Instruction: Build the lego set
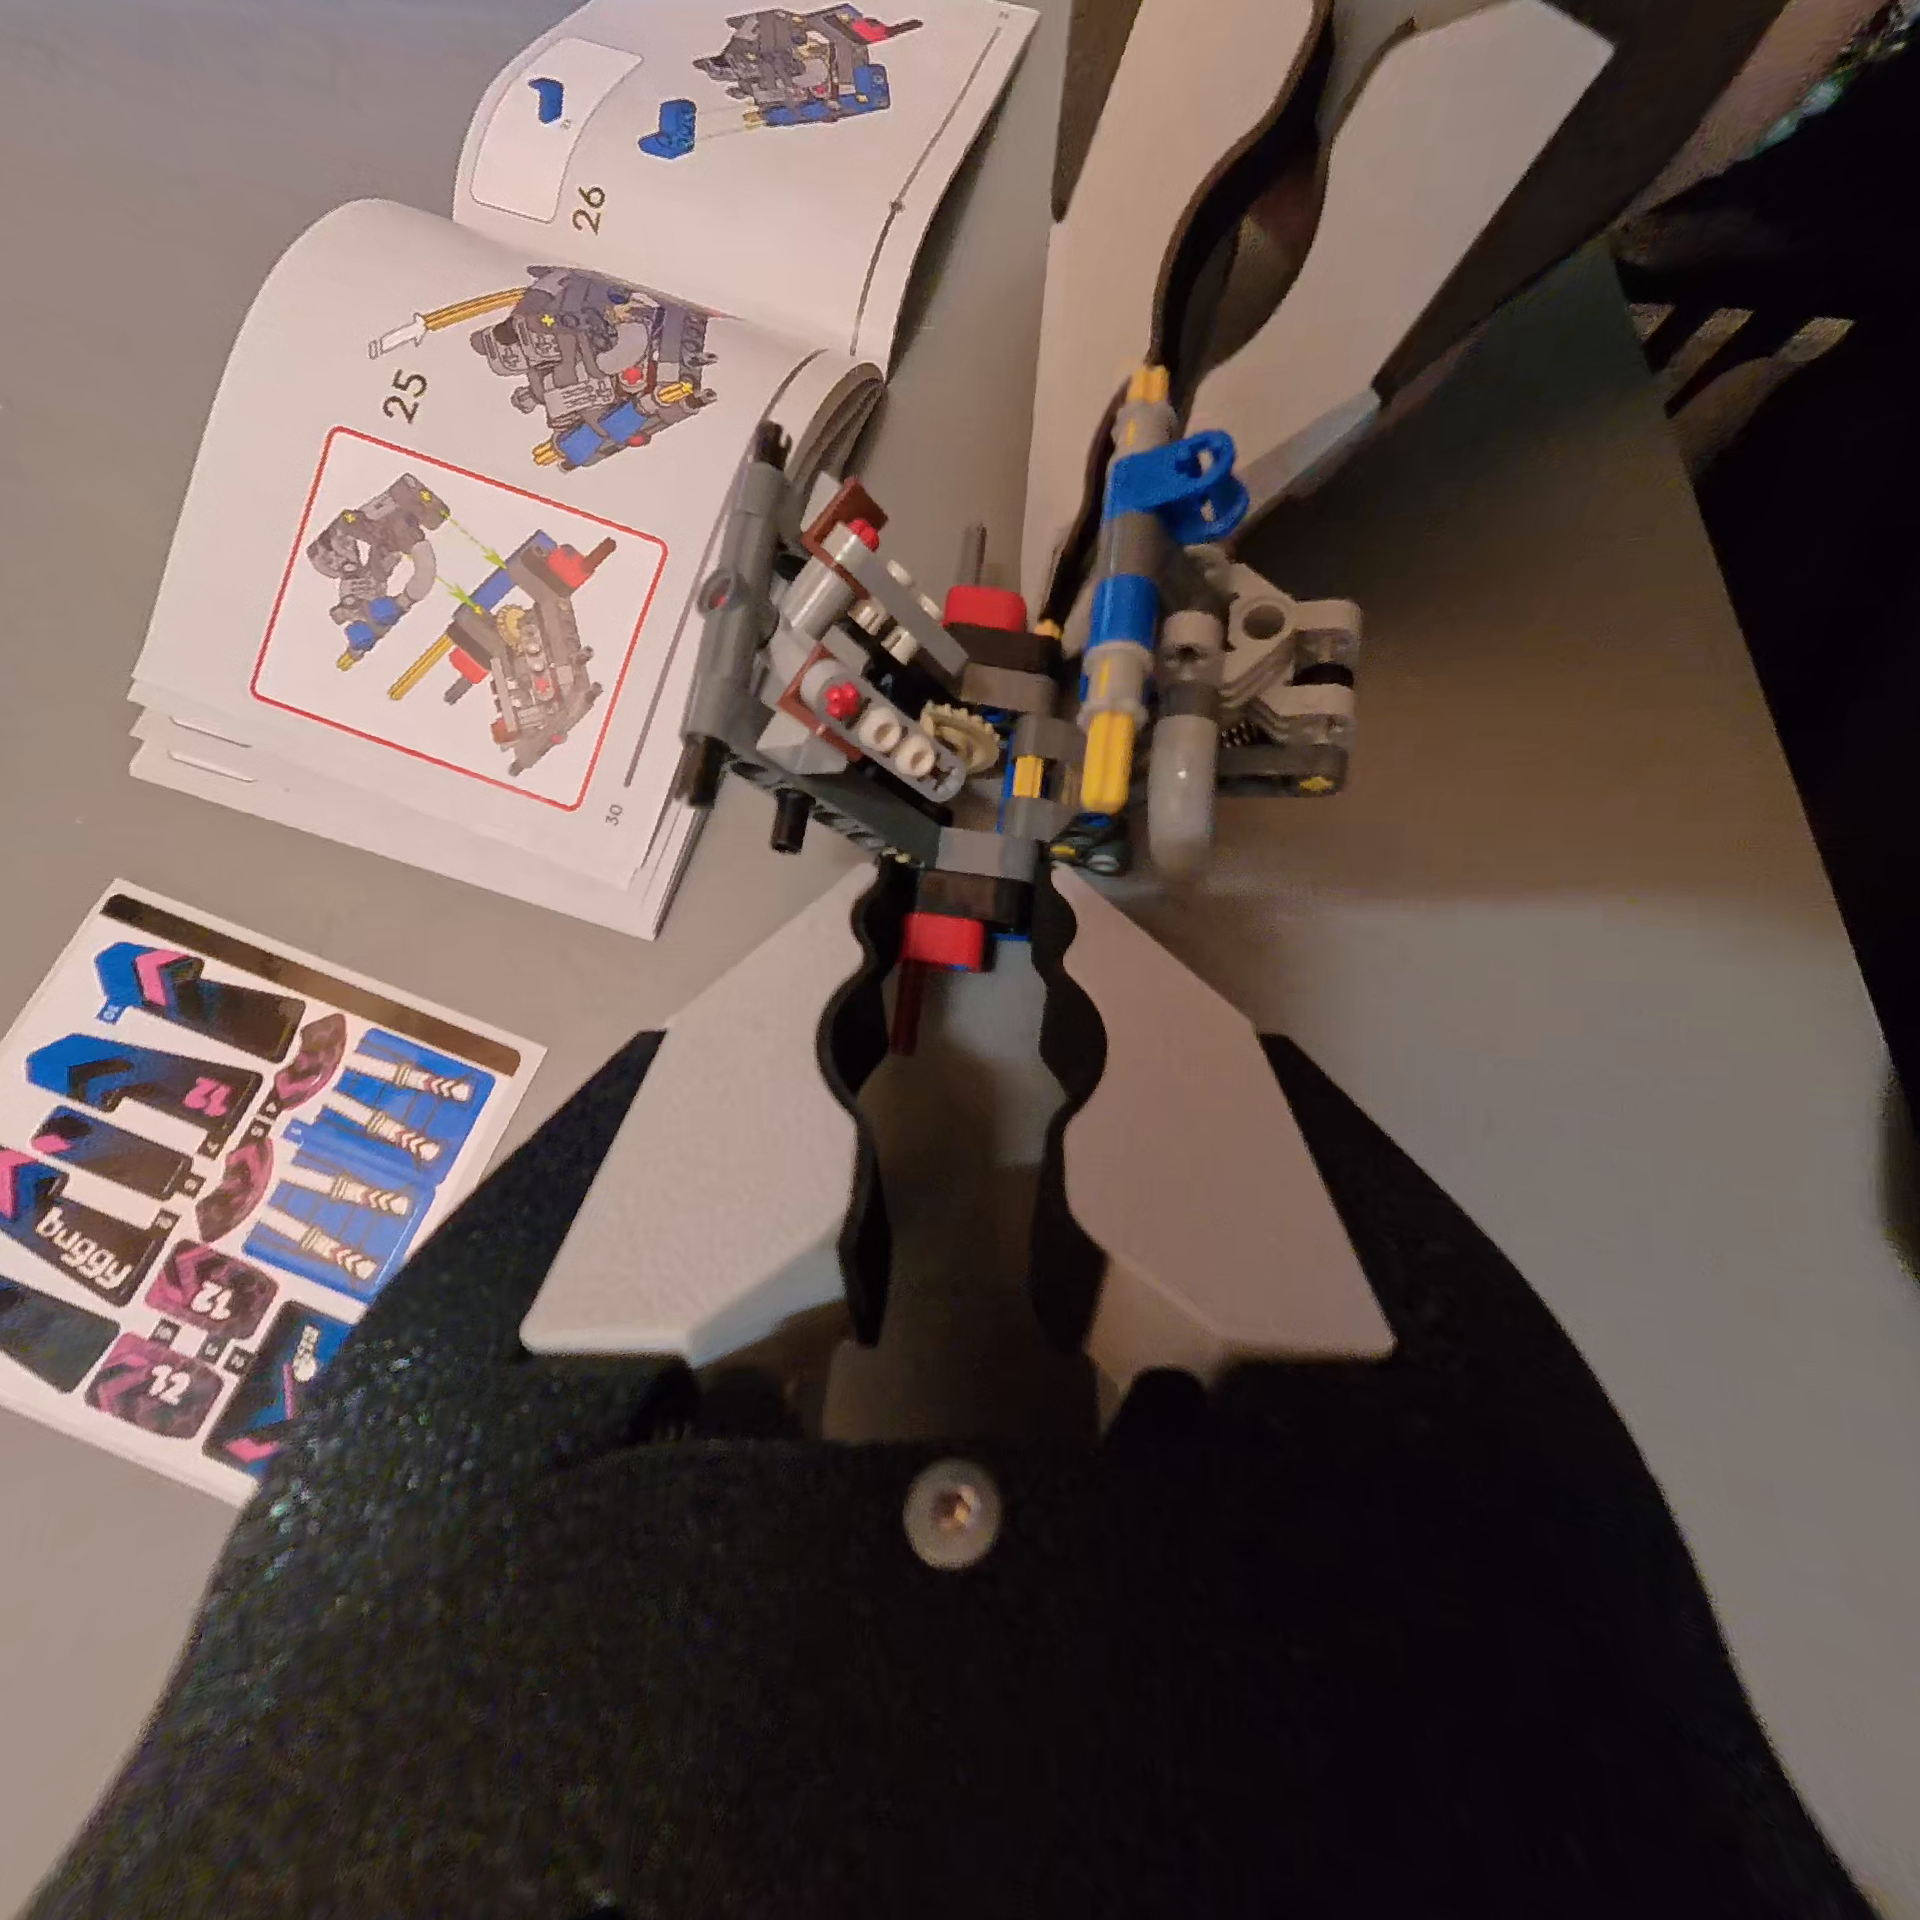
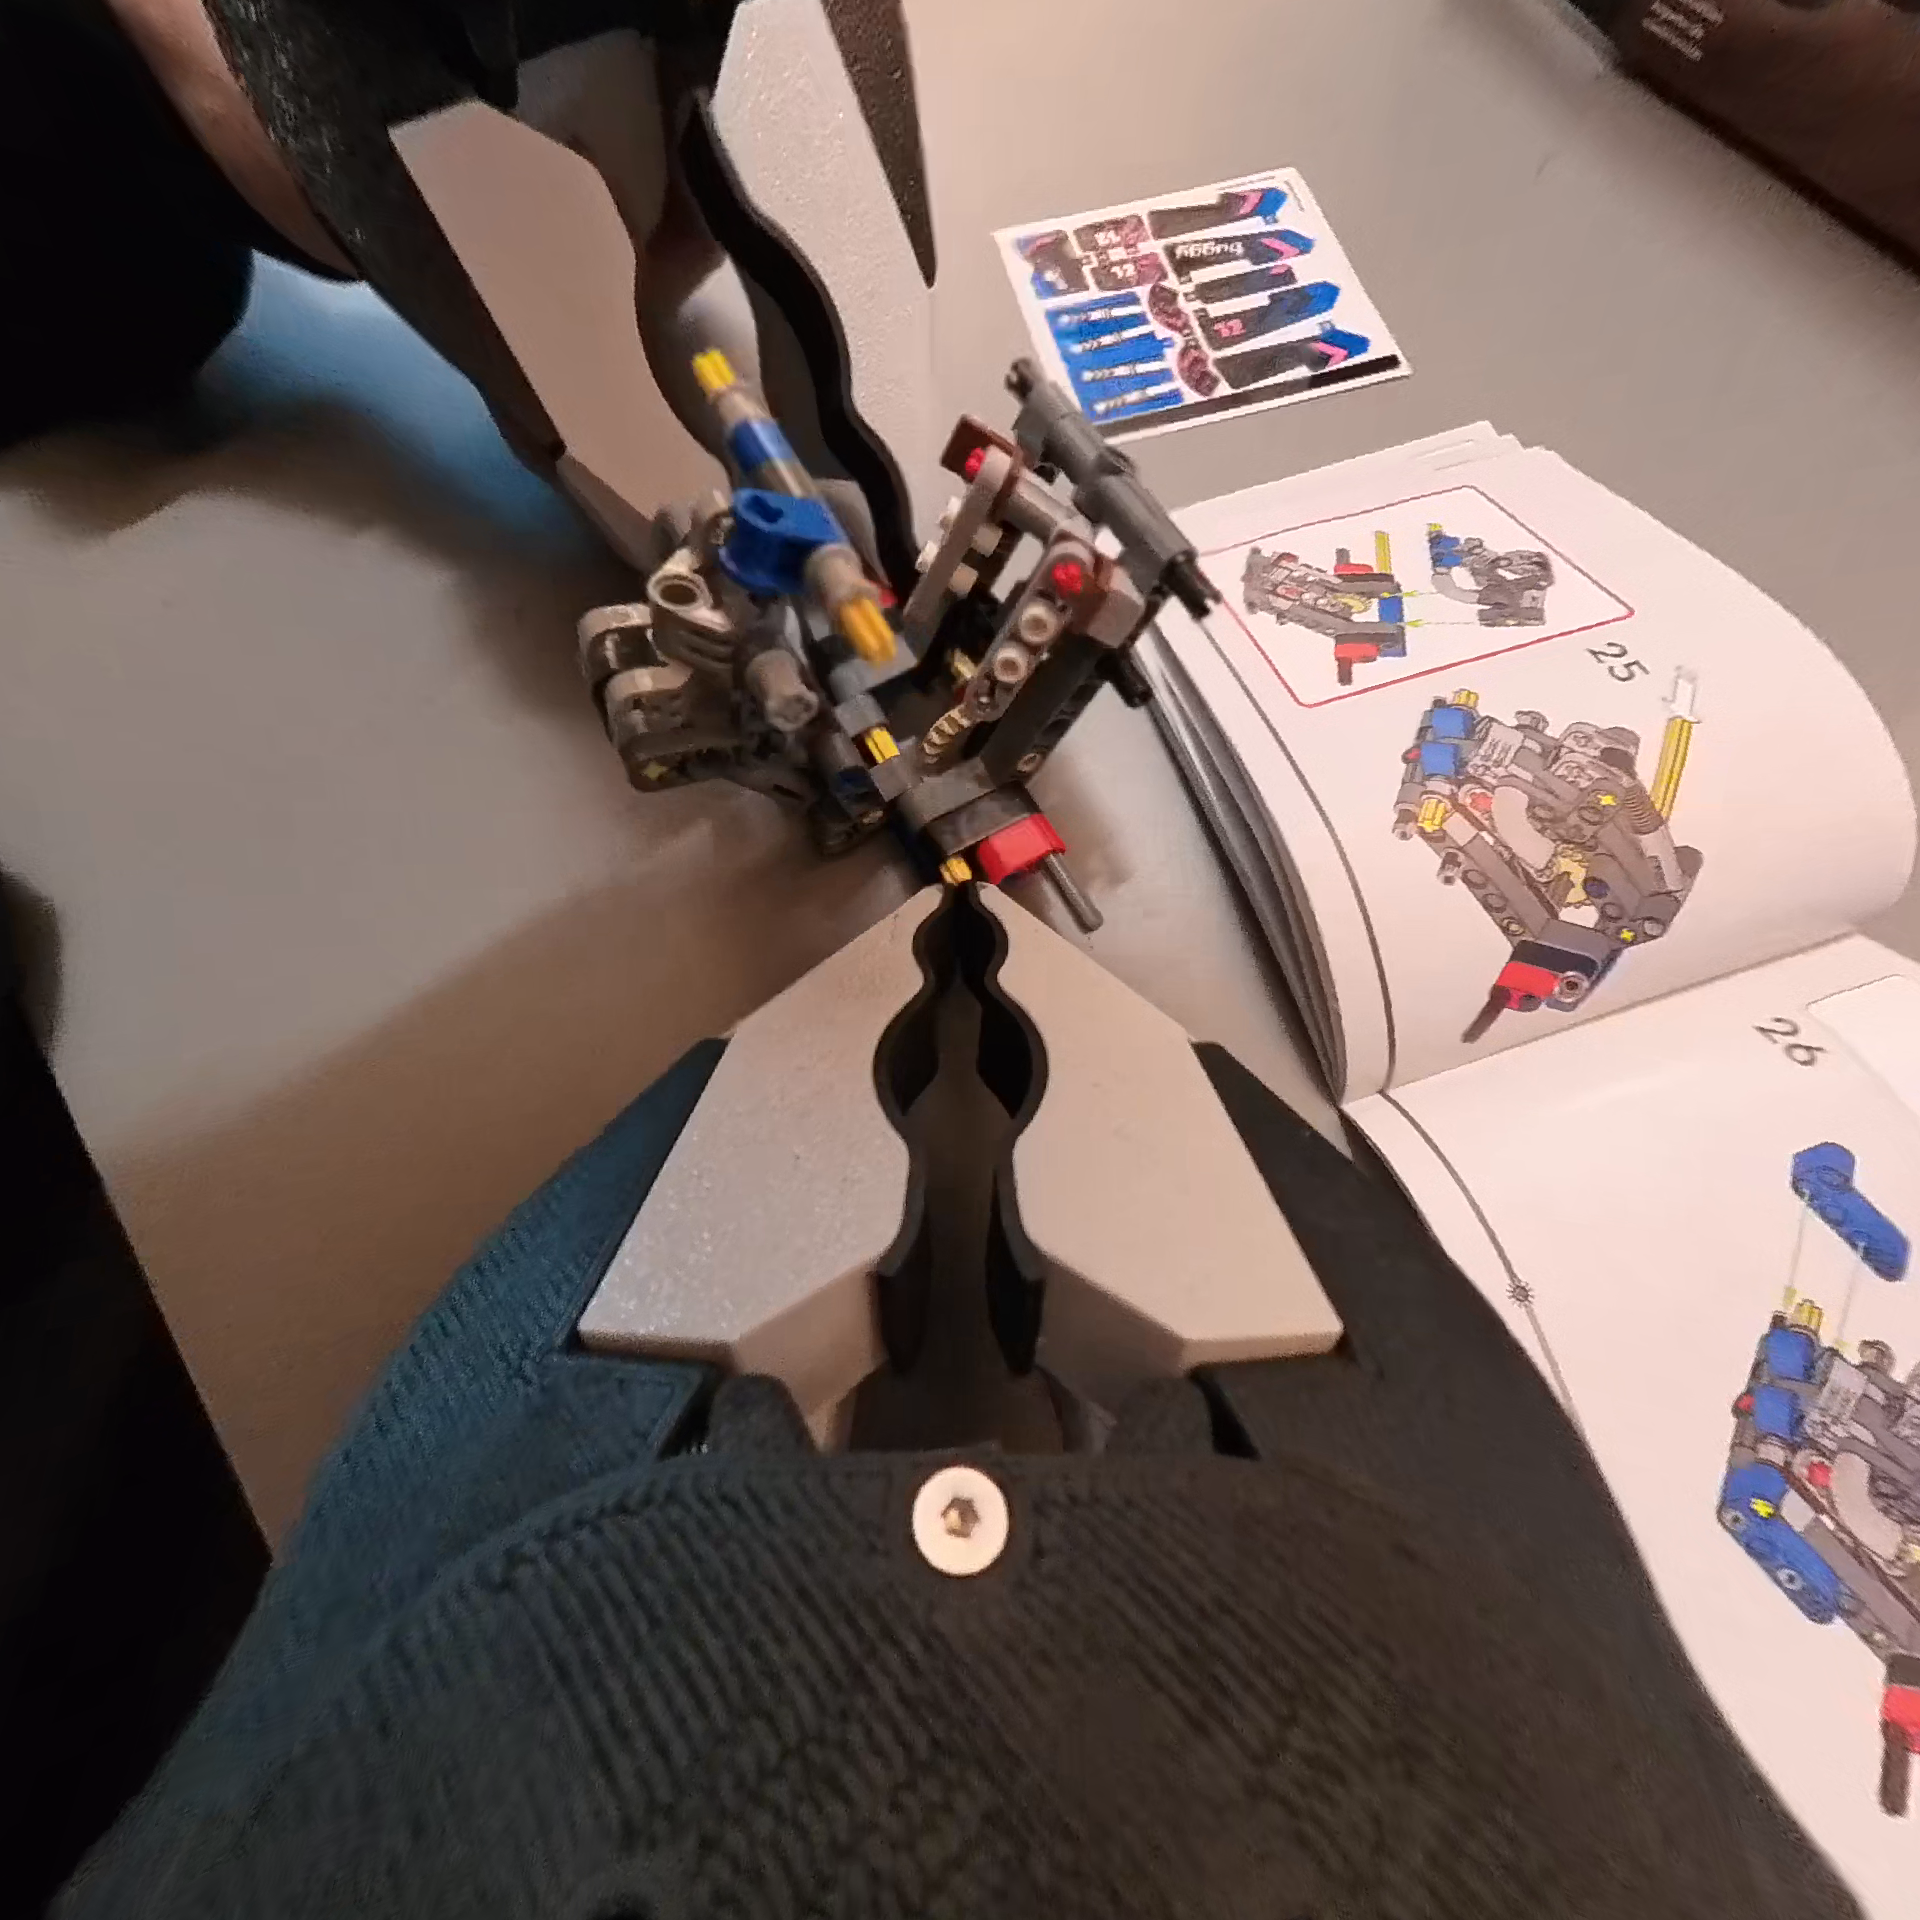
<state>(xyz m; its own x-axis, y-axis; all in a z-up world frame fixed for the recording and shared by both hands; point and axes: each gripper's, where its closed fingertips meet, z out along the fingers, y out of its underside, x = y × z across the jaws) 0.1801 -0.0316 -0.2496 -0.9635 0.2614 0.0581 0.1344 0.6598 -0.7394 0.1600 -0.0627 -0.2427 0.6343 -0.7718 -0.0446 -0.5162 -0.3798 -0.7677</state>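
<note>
Left wrist view: open white paper instruction booklet [image 1: 312,468] at 11 o'clock, glossy blue-pink-black sticker sheet [image 1: 208,1174] at 8, both flat on matte grey tabletop [image 1: 156,208]. Right wrist view: dark brown box-like object [image 2: 1787,125] at 1 o'clock, blurred.

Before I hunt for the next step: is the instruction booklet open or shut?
Open. The instruction booklet lies spread on the grey table, two pages facing up, beside the sticker sheet.
</note>
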